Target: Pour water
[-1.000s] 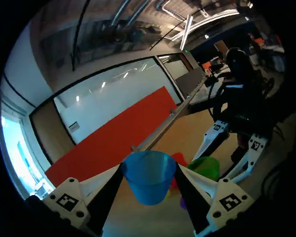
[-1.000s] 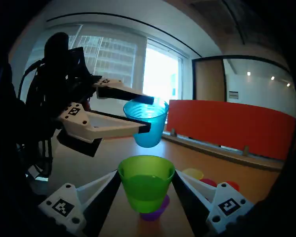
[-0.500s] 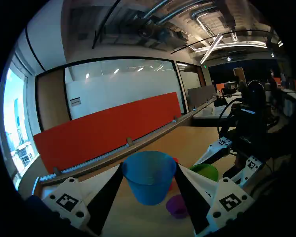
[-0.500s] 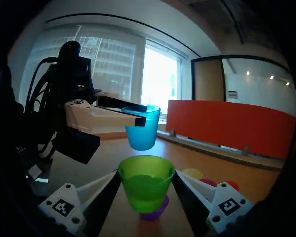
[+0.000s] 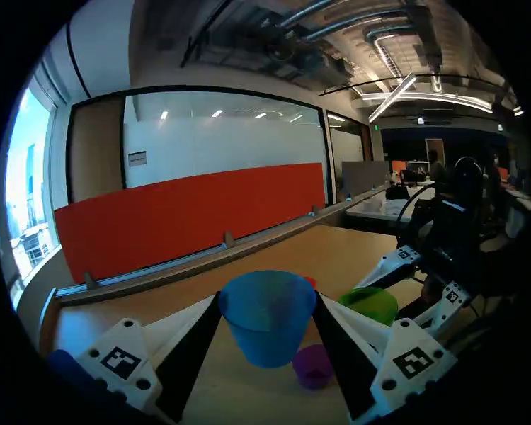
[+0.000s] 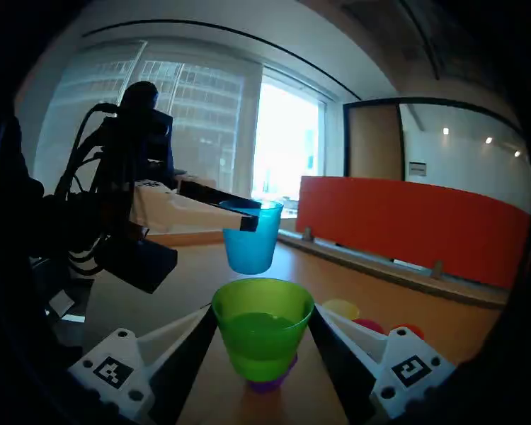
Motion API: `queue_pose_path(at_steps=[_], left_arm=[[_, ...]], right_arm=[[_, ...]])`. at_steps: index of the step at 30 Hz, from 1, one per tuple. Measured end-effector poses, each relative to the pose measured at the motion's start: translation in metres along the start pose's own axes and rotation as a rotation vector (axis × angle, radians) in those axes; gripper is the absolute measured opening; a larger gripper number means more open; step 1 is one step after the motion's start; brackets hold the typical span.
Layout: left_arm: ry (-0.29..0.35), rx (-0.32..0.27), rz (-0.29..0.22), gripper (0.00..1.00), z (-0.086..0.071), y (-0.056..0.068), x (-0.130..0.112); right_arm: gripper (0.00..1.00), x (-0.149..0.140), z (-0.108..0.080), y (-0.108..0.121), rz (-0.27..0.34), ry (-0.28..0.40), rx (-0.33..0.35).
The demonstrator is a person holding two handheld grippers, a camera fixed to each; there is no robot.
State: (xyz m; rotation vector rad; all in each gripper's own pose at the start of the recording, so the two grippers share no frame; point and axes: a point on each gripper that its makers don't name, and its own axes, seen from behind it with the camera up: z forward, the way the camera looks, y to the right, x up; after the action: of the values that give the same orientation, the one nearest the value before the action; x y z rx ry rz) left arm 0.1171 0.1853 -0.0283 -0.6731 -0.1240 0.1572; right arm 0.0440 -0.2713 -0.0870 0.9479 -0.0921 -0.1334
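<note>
Since a second ago the blue cup (image 5: 267,326) has swung from a tilt back to upright. In the right gripper view it now hangs level, up and to the left of the green cup (image 6: 263,340), apart from it and no longer leaning over its rim. The left gripper (image 5: 267,301) is clamped on the blue cup, one finger pressing each side just under the lip. The right gripper (image 6: 263,315) is clamped the same way on the green cup, which holds water to roughly half its height. I cannot tell whether any water is left in the blue one.

I judge the pour itself to be finished, and the step in hand is bringing both cups away cleanly. To do that well, I keep the green cup dead level and move it slowly, since the water can slosh. I keep the squeeze steady too, because these look like thin plastic cups that could buckle or slip.

A small purple cup (image 5: 313,365) sits on the table (image 5: 322,248) below and just in front of both grippers, and a yellow cup (image 6: 345,309) lies further off. So I pick a bare patch of wood before lowering anything, and I keep the two grippers well apart on the way down.
</note>
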Motion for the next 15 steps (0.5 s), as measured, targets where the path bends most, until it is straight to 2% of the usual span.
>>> queue_pose_path(at_steps=[15], left_arm=[[-0.088, -0.014, -0.107, 0.88, 0.016, -0.013, -0.044]], right_arm=[[0.91, -0.017, -0.013, 0.014, 0.005, -0.050, -0.011]])
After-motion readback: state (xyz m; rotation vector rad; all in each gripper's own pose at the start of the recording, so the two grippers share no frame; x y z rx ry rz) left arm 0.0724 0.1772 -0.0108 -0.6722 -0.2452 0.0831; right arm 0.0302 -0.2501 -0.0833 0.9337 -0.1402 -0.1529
